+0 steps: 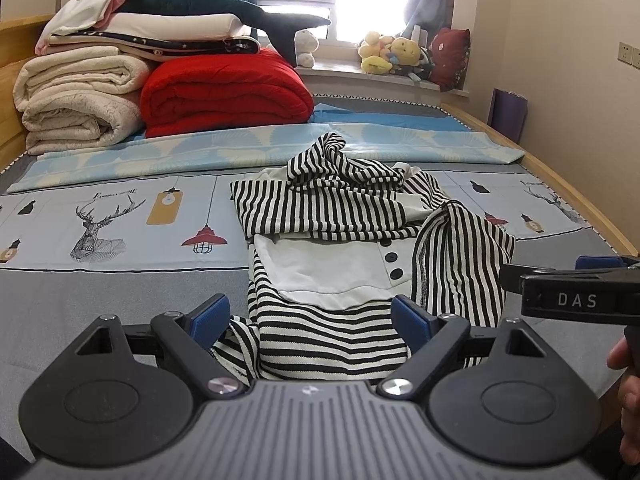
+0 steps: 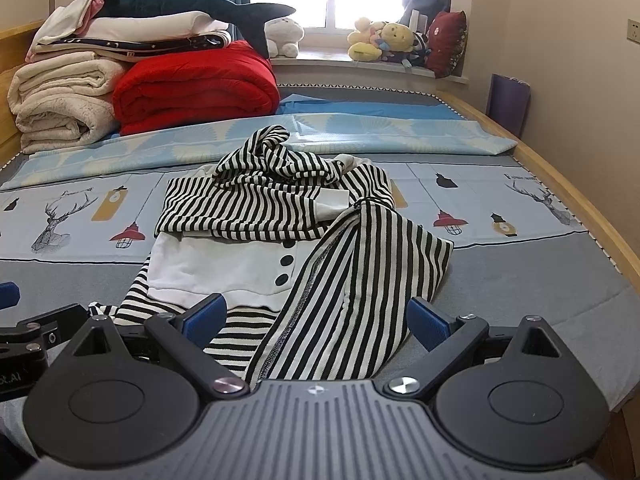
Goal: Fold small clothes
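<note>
Black-and-white striped cotton, a small hooded garment (image 1: pixel 340 216), lies crumpled on the bed (image 1: pixel 100 300), near its front edge and roughly midway between the two side edges. Its white front panel (image 1: pixel 320 268) carries two black buttons (image 1: pixel 394 266), and a striped sleeve (image 1: pixel 460 256) drapes over the garment's right side, with the seam stitching showing in the right wrist view. The hood (image 1: pixel 332 152) is bunched up at the far end of the garment.

At the front edge, the left gripper (image 1: pixel 310 320) has its blue pads spread wide, one on each side of the striped hem (image 1: pixel 328 336), pinching nothing. Likewise spread is the right gripper (image 2: pixel 316 320), its pads straddling the lower end of the sleeve without closing on it. A hand (image 1: pixel 628 392) shows at the right border of the left wrist view, behind the right gripper's body.

Toward the far left corner of the bed sit a folded red quilt (image 1: pixel 224 92) and cream blankets (image 1: pixel 80 100), with a plush shark (image 1: pixel 224 8) lying across the stack.
</note>
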The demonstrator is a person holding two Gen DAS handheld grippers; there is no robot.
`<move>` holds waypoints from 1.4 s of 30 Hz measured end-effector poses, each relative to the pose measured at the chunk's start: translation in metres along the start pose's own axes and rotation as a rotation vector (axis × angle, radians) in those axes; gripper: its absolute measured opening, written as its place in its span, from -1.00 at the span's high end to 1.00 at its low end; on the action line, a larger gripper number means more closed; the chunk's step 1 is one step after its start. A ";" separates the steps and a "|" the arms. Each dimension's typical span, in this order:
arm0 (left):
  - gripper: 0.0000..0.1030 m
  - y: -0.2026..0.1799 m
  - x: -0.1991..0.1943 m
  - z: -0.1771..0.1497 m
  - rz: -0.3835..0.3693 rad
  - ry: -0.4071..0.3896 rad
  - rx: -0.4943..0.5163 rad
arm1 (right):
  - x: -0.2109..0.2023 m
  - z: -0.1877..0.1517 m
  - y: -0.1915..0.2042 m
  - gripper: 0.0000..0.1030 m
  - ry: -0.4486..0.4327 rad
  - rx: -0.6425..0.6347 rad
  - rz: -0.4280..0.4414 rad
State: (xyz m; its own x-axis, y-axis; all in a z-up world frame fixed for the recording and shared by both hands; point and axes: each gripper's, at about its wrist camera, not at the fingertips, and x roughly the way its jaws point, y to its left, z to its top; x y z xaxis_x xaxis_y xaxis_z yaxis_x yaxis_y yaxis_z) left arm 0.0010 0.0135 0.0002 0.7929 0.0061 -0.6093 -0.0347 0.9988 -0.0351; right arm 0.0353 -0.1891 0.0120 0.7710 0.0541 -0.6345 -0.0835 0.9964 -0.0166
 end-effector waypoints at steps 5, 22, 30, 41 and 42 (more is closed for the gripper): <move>-0.61 0.002 -0.001 0.001 -0.013 -0.003 -0.007 | -0.001 0.001 0.000 -0.87 0.001 -0.004 0.010; 0.84 0.083 0.065 0.102 -0.067 0.040 0.161 | 0.020 0.050 -0.047 -0.01 -0.114 -0.008 -0.032; 0.83 0.129 0.162 0.070 -0.132 0.364 -0.023 | 0.118 0.079 -0.099 0.13 0.018 0.037 -0.063; 0.56 0.136 0.215 0.037 -0.277 0.483 -0.179 | 0.234 0.073 -0.102 -0.26 0.138 0.036 -0.013; 0.46 0.133 0.217 0.037 -0.301 0.482 -0.182 | 0.243 0.072 -0.095 -0.27 0.145 -0.005 -0.021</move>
State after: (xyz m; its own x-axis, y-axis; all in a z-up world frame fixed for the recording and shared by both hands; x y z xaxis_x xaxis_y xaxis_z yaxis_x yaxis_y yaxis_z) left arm 0.1909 0.1497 -0.1076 0.4203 -0.3416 -0.8406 0.0115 0.9283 -0.3715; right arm 0.2766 -0.2658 -0.0848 0.6731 0.0231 -0.7392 -0.0721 0.9968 -0.0345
